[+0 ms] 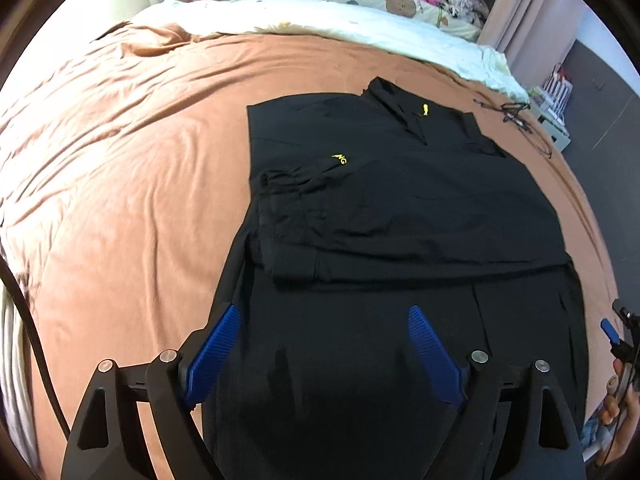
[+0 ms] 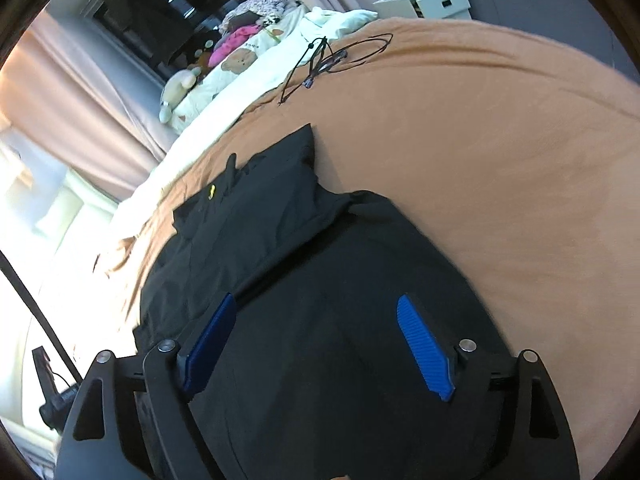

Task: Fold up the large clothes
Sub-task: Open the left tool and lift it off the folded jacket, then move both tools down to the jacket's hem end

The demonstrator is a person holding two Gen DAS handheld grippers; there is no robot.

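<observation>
A big black jacket (image 1: 400, 208) lies flat on a bed with a brown bedspread (image 1: 140, 160). In the left wrist view the jacket fills the middle and runs down to 6 o'clock. Its sides are folded in over the middle, and a sleeve cuff with small yellow letters (image 1: 341, 159) lies across the front. A yellow zipper pull (image 1: 425, 109) sits at the collar, up at 12 o'clock.

The left gripper (image 1: 324, 314) hangs over the bottom part of the jacket. Its two blue fingers (image 1: 212, 356) are spread wide apart and hold nothing. This view also shows the other tool and some fingers of the person's right hand (image 1: 620, 396) at 4 o'clock.

The right wrist view shows the jacket from its right side. The right gripper (image 2: 314, 302) is over the bottom part too, spread wide, with nothing in it. Its blue pads (image 2: 424, 348) are above the black cloth; whether they touch it cannot be told.

Only the right view shows a white drawer box (image 2: 436, 2) at 1 o'clock with small things on top, too tiny to name. It also shows a black cord (image 2: 332, 56) on the bedspread at 12 o'clock, well apart from the jacket. Both views show a white blanket with bears (image 1: 404, 6) and a pink cloth (image 2: 232, 42) at the head of the bed.
</observation>
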